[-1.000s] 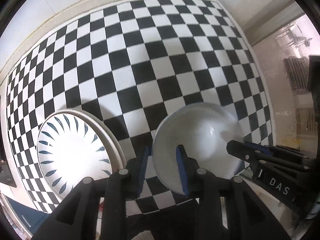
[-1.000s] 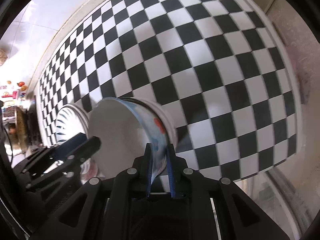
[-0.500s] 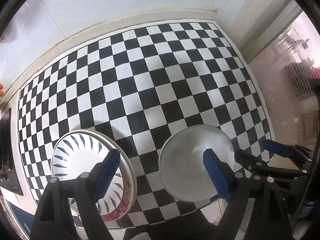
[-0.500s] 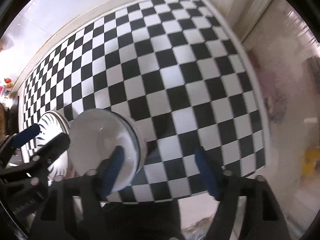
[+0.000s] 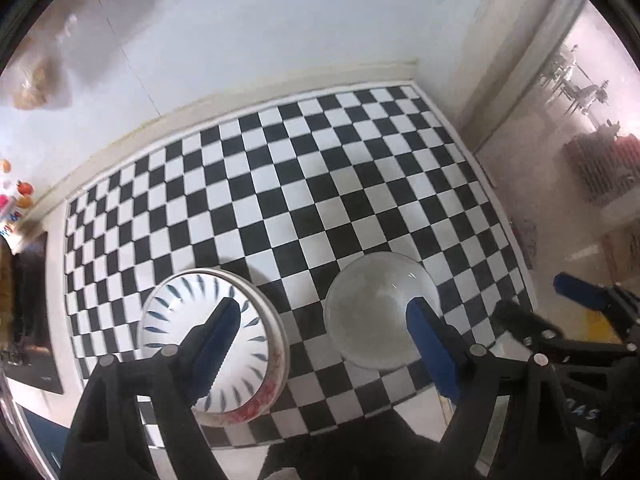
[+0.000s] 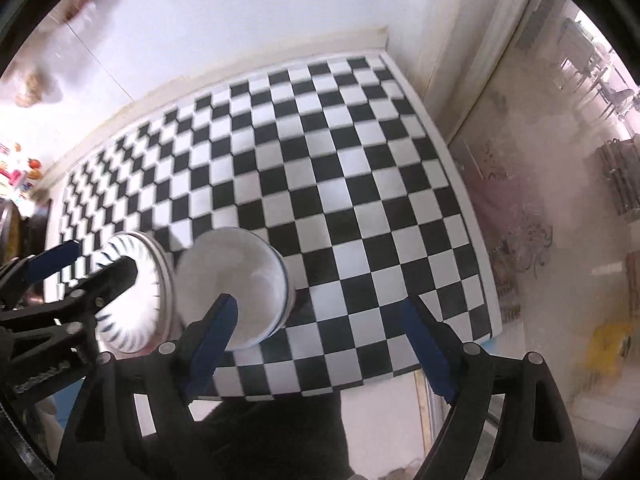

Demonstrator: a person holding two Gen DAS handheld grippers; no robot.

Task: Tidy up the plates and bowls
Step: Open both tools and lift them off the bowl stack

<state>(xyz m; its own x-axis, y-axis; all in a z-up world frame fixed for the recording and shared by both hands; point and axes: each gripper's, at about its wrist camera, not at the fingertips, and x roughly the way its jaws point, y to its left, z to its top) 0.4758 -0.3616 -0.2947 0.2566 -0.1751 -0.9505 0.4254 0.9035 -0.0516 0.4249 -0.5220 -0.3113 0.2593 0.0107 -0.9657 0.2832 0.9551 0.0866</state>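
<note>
1. Checkered worktop (image 5: pixel 304 184) carries two stacks near its front edge: patterned plates (image 5: pixel 208 336) toward the left corner, white bowls (image 5: pixel 380 312) just beside them.
2. Since a second ago both grippers have let go, so the bowls look nested and sorted.
3. Left hand-held gripper (image 5: pixel 324 328) and right hand-held gripper (image 6: pixel 320 320) hover above, fingers spread, empty.

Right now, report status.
Both grippers, left and right, open, empty. White bowl beside patterned plate on checkered table. Nothing blocking.
</note>
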